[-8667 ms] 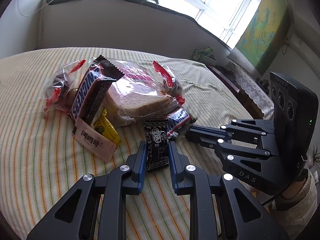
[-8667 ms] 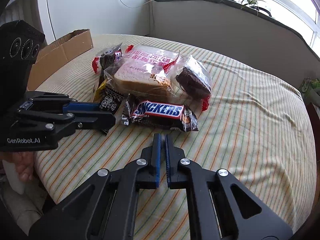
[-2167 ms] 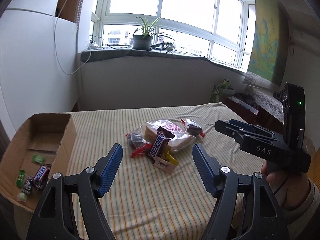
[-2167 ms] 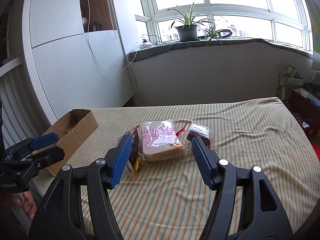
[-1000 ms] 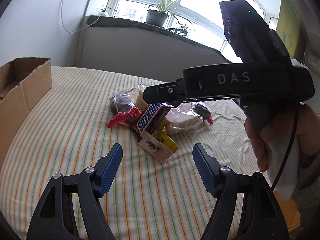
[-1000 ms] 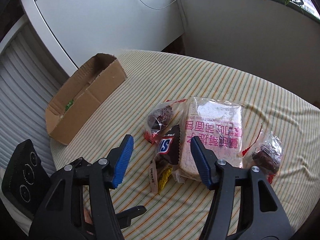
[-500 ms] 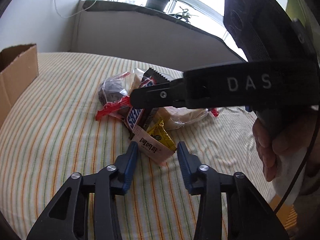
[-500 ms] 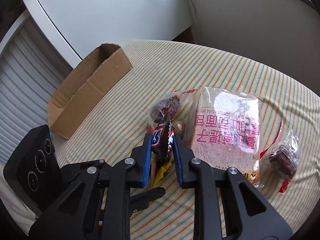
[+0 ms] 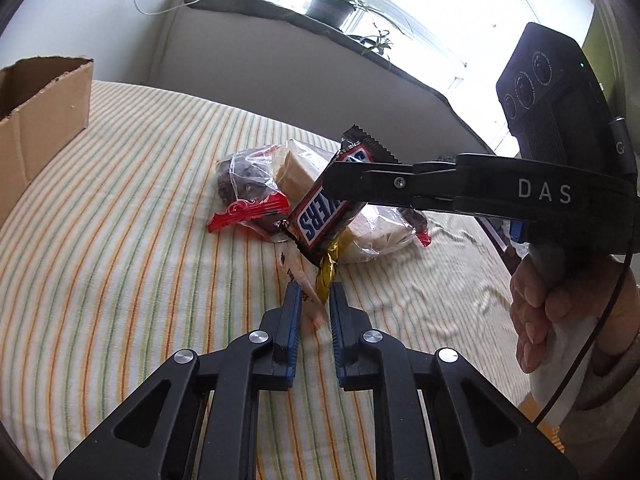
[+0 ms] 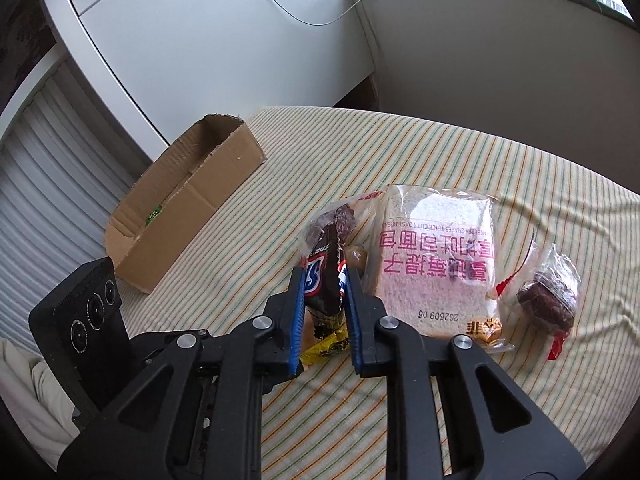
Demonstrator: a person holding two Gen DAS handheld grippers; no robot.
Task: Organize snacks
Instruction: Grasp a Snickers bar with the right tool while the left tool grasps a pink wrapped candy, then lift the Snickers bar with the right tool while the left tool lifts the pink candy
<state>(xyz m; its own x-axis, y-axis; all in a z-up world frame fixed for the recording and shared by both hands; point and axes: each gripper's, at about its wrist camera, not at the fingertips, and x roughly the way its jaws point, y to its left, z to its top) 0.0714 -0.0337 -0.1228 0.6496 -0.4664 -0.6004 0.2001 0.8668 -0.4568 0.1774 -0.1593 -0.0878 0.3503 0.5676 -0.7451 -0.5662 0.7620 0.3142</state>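
Left wrist view: a cardboard box (image 9: 38, 120) sits at far left on the striped cloth (image 9: 120, 280). The left gripper (image 9: 313, 312) has just closed, pinching a pale pink sachet (image 9: 302, 286) lying edge-up beside a yellow packet (image 9: 326, 270). Rightward, the right gripper (image 10: 323, 304) clamps the Snickers bar (image 9: 324, 210), tilted above the bagged bread (image 10: 436, 256).

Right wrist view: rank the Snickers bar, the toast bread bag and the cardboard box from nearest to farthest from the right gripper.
1. Snickers bar, clamped between the right gripper fingers.
2. Toast bread bag, just right of the fingertips.
3. Cardboard box, far off to the upper left.
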